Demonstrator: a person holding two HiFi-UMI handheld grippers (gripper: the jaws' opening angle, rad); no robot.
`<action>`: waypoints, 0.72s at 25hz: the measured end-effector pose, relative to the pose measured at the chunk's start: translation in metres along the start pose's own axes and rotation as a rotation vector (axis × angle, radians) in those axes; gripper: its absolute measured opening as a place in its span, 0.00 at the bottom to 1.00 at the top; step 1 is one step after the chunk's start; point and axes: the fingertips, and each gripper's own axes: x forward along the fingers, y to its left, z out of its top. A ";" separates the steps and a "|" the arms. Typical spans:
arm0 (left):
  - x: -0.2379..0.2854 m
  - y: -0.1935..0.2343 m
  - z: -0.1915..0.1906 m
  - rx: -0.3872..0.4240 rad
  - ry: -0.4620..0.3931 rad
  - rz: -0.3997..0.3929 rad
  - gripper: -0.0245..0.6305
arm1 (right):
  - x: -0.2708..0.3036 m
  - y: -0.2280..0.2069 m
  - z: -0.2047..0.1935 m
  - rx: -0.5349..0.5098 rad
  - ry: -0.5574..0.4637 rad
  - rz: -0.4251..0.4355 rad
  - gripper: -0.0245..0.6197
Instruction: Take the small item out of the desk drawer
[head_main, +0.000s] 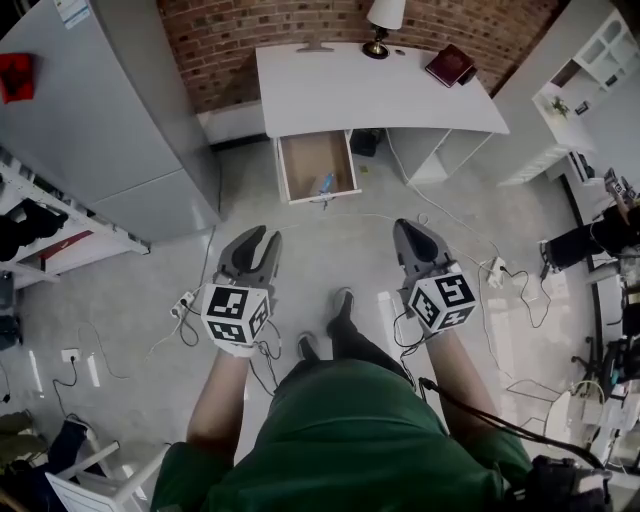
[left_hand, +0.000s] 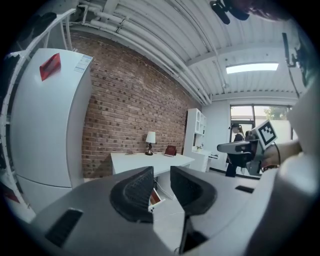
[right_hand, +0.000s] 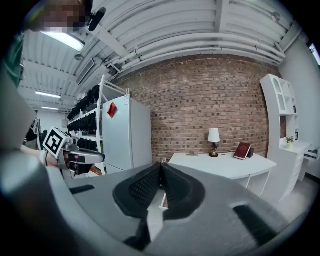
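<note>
- Small item (head_main: 326, 184) sits at the front of the open drawer (head_main: 292, 168), well apart from both tools — power strip (head_main: 496, 268) and its leads on the floor could catch a foot.
- Right hand-held gripper (head_main: 411, 232) is closed and empty; left hand-held gripper (head_main: 262, 240) is narrowly parted and empty — reaching in like this would likely shove the item aside.

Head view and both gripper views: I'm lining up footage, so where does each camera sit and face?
Head view: head-mounted, looking steeply down at the desk and open drawer; shows left tool, right tool, forearms, feet.
Left gripper view: on the left tool, facing the desk; jaws apart.
Right gripper view: on the right tool, facing the desk; jaws together.
Shared: desk, lamp.
</note>
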 end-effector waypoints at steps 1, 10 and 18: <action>0.001 0.002 0.001 0.002 0.000 0.005 0.19 | 0.003 -0.001 0.000 0.003 -0.001 0.003 0.05; 0.019 0.031 0.020 0.022 -0.017 0.071 0.19 | 0.045 -0.020 0.004 0.059 -0.038 0.024 0.05; 0.078 0.045 0.024 0.018 0.031 0.101 0.19 | 0.103 -0.064 0.001 0.112 -0.023 0.079 0.05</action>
